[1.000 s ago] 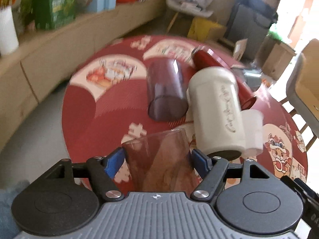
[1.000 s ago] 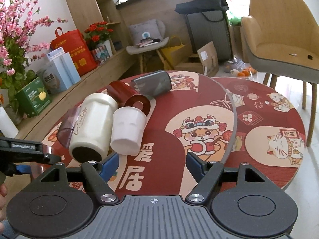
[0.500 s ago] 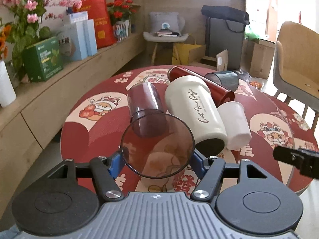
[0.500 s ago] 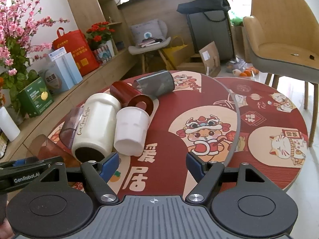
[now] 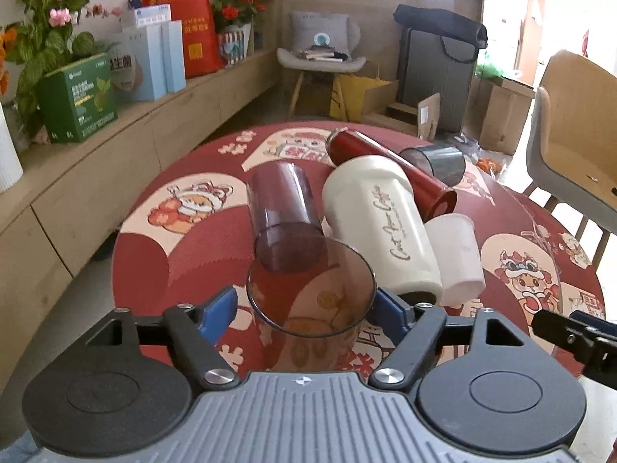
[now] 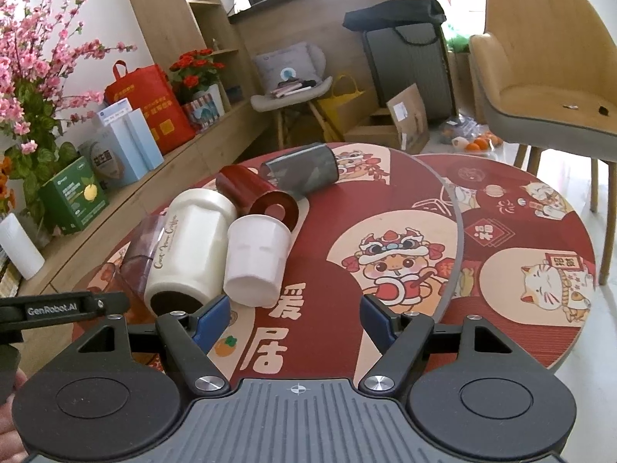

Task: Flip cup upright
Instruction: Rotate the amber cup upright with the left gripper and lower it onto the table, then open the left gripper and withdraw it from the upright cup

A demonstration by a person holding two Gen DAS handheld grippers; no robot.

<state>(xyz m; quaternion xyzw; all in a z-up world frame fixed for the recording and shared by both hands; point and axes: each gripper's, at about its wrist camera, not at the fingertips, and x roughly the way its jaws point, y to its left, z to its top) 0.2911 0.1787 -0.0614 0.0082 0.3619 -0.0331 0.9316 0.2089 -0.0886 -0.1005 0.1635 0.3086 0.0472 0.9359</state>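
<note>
Tipped further upright since a moment ago, the brown cup [image 5: 311, 289] sits mouth-up between the left gripper's [image 5: 304, 305] jaws, just before the white mug [image 5: 381, 227]. Right gripper [image 6: 297, 314] hovers over the tabletop [image 6: 385, 208], jaws spread and holding nothing.

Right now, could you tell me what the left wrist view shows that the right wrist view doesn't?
Left wrist only: the left gripper shut on the brown translucent cup, mouth upward.

Right wrist only: the right gripper, open and empty, and the cat picture on the second round table.

Both: the cream coffee tumbler, white cup, red cup and grey cup, all lying down.
</note>
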